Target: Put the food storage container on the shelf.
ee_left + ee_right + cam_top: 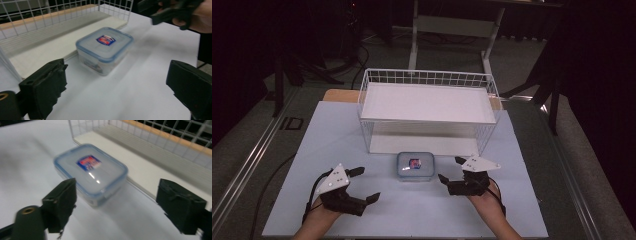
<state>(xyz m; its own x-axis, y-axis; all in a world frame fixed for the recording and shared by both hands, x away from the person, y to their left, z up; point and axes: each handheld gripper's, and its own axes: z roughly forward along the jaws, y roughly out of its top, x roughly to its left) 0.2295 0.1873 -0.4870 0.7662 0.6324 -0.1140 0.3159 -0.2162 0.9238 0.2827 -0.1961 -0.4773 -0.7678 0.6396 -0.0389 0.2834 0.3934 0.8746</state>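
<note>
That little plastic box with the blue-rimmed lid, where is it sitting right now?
In the high view the box sits on the table, just in front of the wire basket, between the left gripper and right gripper.

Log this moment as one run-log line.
left gripper: open, empty | right gripper: open, empty | lidded container: on table, between grippers, untouched | wire basket: behind container
</note>
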